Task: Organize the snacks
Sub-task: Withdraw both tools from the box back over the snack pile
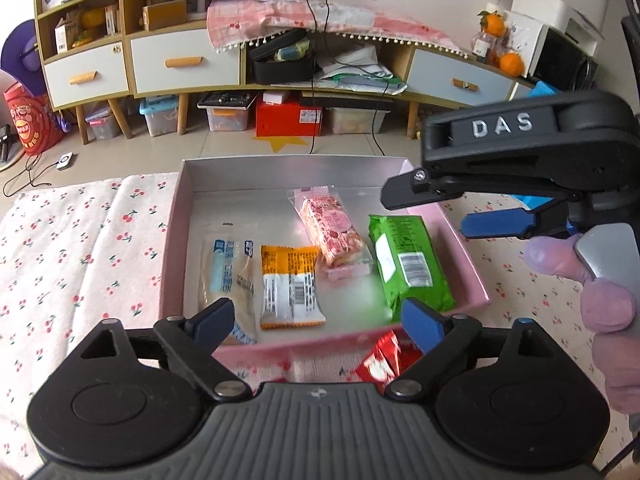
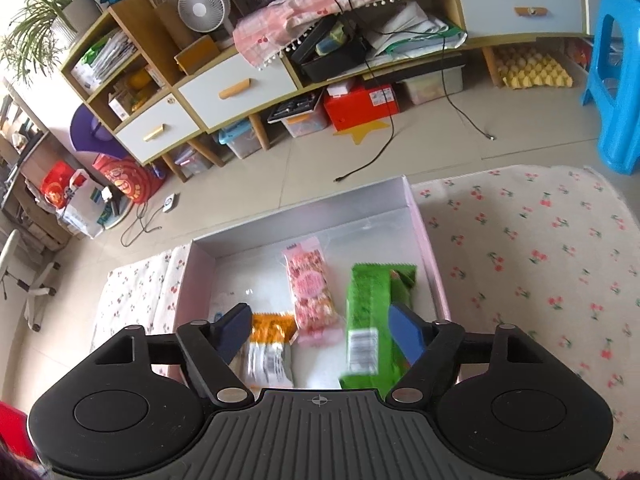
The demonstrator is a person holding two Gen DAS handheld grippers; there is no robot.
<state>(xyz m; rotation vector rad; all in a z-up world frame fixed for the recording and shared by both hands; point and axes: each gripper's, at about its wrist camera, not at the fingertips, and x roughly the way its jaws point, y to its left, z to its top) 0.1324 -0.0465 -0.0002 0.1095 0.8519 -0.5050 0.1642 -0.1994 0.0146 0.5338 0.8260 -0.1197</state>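
Observation:
A pink box (image 1: 464, 256) with a pale inside sits on the cherry-print cloth. In it lie a white-blue packet (image 1: 232, 268), an orange packet (image 1: 290, 286), a pink packet (image 1: 332, 228) and a green packet (image 1: 408, 264). A red packet (image 1: 384, 360) lies on the cloth just in front of the box. My left gripper (image 1: 320, 320) is open above the box's near edge, empty. My right gripper (image 2: 320, 330) is open above the box (image 2: 428, 248), over the orange (image 2: 268, 344), pink (image 2: 312, 296) and green (image 2: 368, 320) packets. It shows in the left wrist view (image 1: 432, 208) at the box's right side.
The cloth (image 1: 80, 248) covers a low table; its far edge drops to a tiled floor. Beyond are a long cabinet (image 1: 184, 64) with drawers, storage boxes under it, cables on the floor and a blue stool (image 2: 616, 80) at right.

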